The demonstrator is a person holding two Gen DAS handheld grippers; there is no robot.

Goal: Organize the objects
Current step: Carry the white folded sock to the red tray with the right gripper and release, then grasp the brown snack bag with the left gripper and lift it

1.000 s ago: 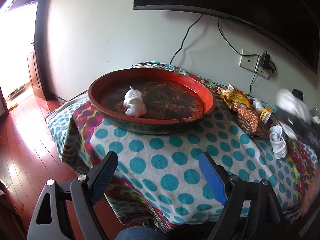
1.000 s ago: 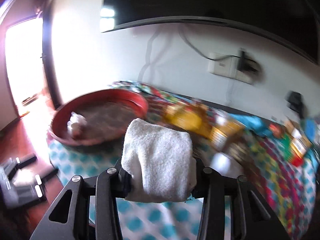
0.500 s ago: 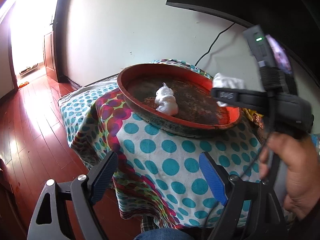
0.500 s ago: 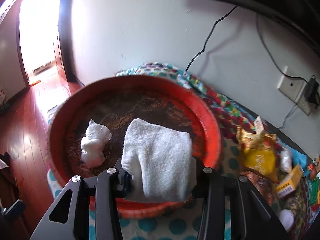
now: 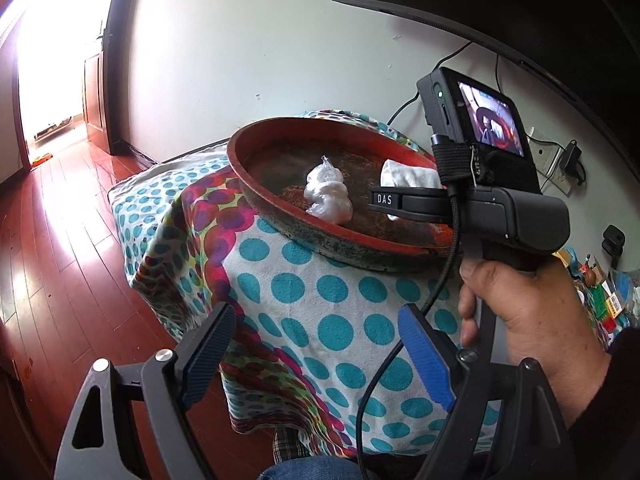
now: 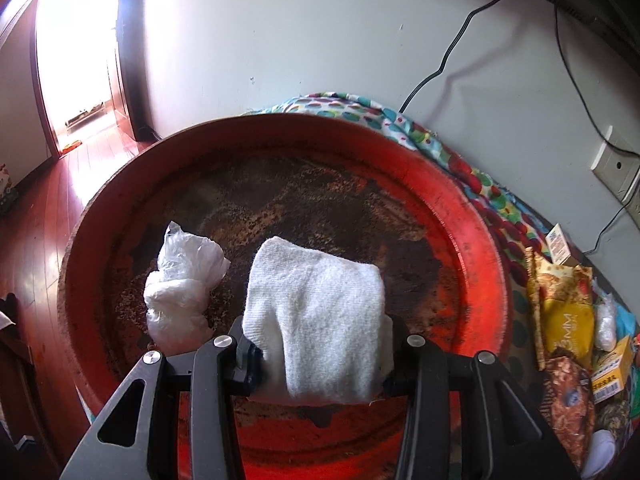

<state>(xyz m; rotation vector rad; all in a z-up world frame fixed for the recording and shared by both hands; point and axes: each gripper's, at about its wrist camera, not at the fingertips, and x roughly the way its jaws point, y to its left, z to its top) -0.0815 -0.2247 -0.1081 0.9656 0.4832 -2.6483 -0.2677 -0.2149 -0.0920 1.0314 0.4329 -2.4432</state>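
A big round red tray (image 6: 480, 240) with a worn dark bottom sits on the polka-dot cloth (image 5: 320, 304). A knotted white plastic bag (image 6: 180, 284) lies in its left part. My right gripper (image 6: 320, 360) is shut on a folded white cloth (image 6: 316, 312) and holds it over the tray's near half, right of the bag. In the left wrist view the tray (image 5: 280, 216), the bag (image 5: 328, 196) and the white cloth (image 5: 408, 178) show, with the right gripper body in front. My left gripper (image 5: 320, 344) is open and empty, low over the table's front edge.
Snack packets and small boxes (image 6: 568, 320) lie on the table right of the tray. A wall socket with cables (image 6: 616, 168) and a dark screen are behind. The red wooden floor (image 5: 60, 240) and a bright doorway are on the left.
My right gripper has carried the white cloth from the right of the table to over the tray, now lower and closer. The left gripper's view has swung left; it stays open.
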